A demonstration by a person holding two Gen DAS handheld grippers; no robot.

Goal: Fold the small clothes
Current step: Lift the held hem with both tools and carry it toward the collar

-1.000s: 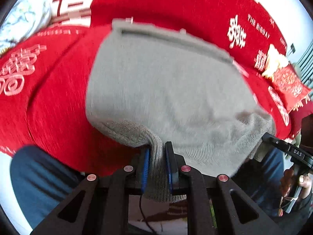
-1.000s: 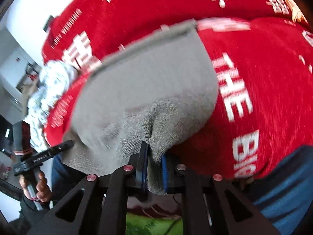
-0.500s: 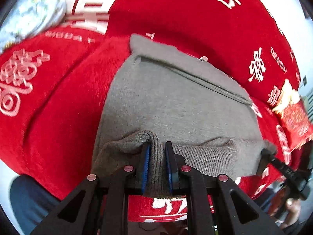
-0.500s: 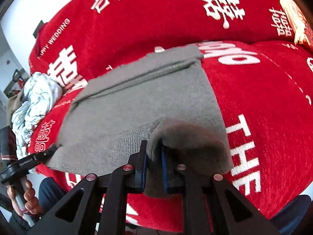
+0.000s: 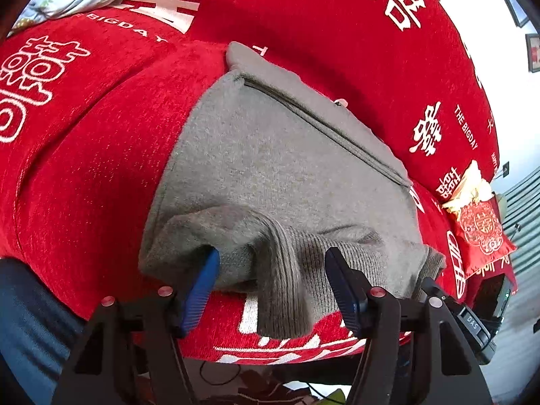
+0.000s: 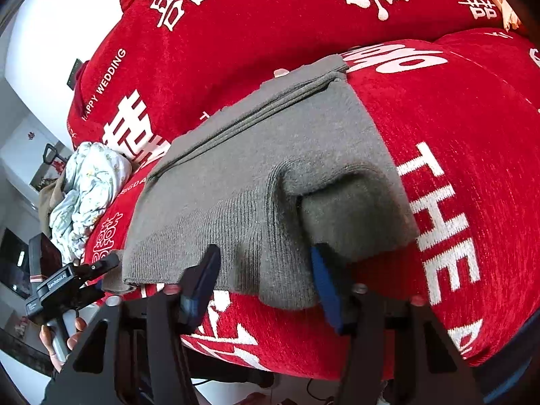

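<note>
A grey knitted garment (image 5: 270,168) lies folded on a red sofa seat (image 5: 94,155), its ribbed hem hanging over the front edge. It also shows in the right wrist view (image 6: 270,175). My left gripper (image 5: 273,283) is open, its blue pads on either side of a pinched ridge of the hem near the garment's left corner. My right gripper (image 6: 263,276) is open too, its pads astride the hem near the right corner. The right gripper's body shows at the edge of the left wrist view (image 5: 472,324), and the left gripper's body in the right wrist view (image 6: 67,283).
The red sofa backrest (image 6: 270,33) with white lettering rises behind the garment. A crumpled light floral cloth (image 6: 87,189) lies on the seat to the left. A small red cushion (image 5: 479,229) sits at the right end.
Both grippers carried the hem forward onto the seat, then opened and let go of it. The garment now lies flat and folded on the sofa.
</note>
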